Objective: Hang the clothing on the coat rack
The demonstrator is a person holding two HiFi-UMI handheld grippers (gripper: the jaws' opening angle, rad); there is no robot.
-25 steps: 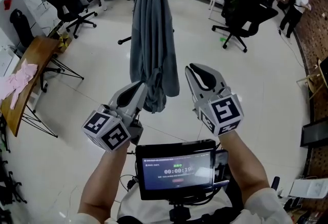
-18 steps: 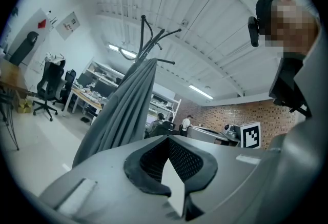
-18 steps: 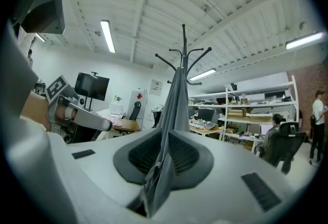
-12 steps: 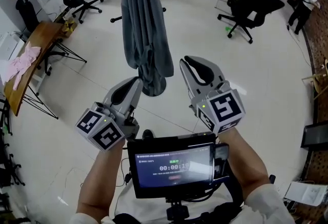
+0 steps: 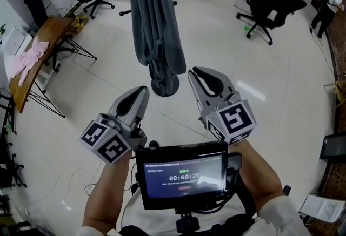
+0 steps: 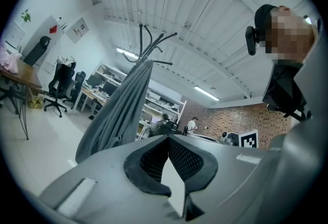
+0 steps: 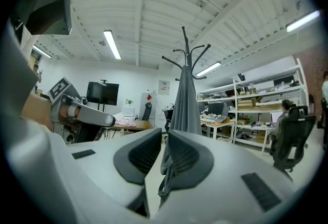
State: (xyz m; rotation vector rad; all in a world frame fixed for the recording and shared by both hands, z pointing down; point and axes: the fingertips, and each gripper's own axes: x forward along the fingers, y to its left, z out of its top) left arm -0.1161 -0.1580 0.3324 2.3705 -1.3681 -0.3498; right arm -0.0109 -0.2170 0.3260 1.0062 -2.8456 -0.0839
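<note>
On the rack [image 7: 185, 49], limp grey garment [image 5: 154, 21]

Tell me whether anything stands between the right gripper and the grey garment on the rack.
Nothing visible does: only pale floor separates the right gripper from the long grey garment hanging on the black coat rack.

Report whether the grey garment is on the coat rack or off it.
On: the grey garment drapes down from the coat rack top hooks.
</note>
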